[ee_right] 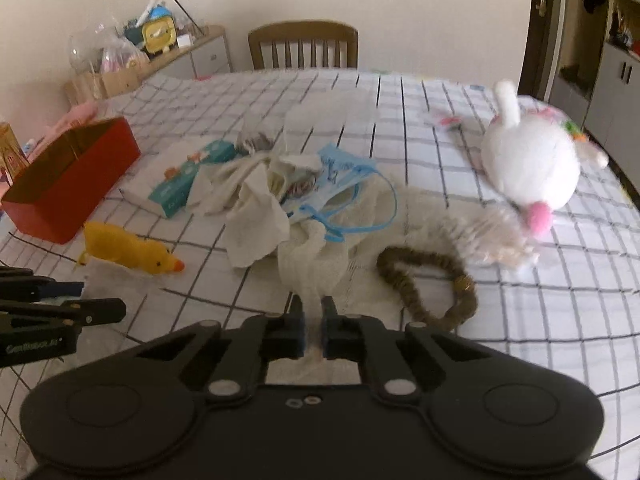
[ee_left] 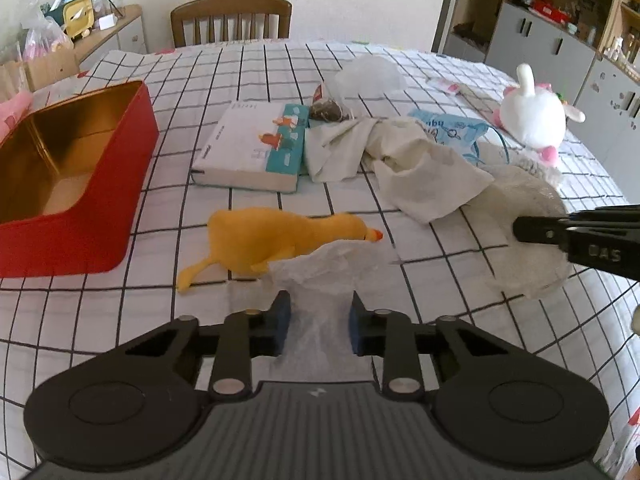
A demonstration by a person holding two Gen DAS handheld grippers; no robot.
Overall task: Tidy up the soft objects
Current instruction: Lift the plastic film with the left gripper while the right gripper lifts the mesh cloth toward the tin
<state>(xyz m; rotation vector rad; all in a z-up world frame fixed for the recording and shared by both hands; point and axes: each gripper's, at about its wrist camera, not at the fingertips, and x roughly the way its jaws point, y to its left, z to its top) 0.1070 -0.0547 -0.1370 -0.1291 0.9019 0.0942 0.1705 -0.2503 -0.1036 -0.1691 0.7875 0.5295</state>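
Sorting barely begun: the red tin (ee_left: 80, 184) sits empty while the left hand-held gripper (ee_left: 318, 320) pinches thin plastic wrap (ee_left: 320, 272), the right hand-held gripper (ee_right: 313, 320) white cloth (ee_right: 316, 268).

Checked table (ee_left: 440, 280) bears red tin (ee_left: 100, 208), yellow duck (ee_left: 280, 236), perhaps cloths (ee_left: 424, 184)

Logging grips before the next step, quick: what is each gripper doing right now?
Left gripper: closed on a crumpled clear plastic bag.
Right gripper: shut on a white cloth.
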